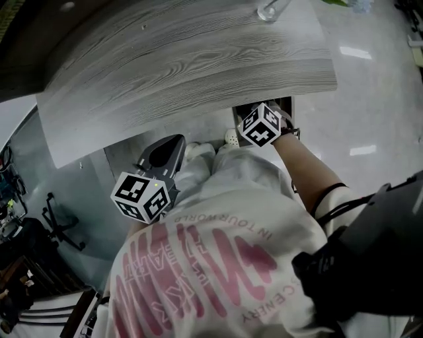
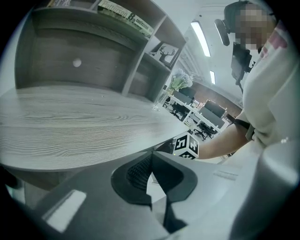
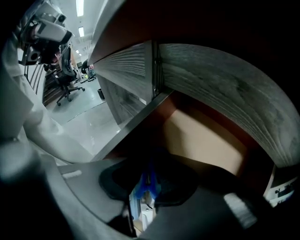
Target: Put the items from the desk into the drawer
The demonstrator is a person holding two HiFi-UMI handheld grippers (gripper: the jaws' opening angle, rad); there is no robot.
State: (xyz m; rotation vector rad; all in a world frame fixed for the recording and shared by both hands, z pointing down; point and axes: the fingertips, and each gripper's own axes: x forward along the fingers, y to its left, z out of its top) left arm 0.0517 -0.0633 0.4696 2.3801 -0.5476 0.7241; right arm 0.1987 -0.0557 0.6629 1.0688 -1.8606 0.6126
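Observation:
My right gripper (image 3: 149, 180) reaches under the grey wood desk top (image 1: 185, 59) into the open drawer (image 3: 206, 140). Its jaws stand close together on a small blue item (image 3: 150, 183) at their tips. In the head view only its marker cube (image 1: 264, 125) shows at the drawer opening (image 1: 281, 104); the jaws are hidden there. My left gripper (image 1: 173, 144) hangs in front of the desk edge, lower left, apart from the drawer. Its jaws meet at the tips (image 2: 151, 158) with nothing between them. The desk top (image 2: 70, 126) lies bare ahead of it.
A glass vase (image 1: 268, 10) stands at the desk's far edge, holding flowers (image 2: 180, 80). Dark shelving (image 2: 93, 61) rises behind the desk. The person's legs and a white shoe (image 1: 231, 136) fill the space below the desk. Office chairs (image 3: 65, 77) stand on the glossy floor.

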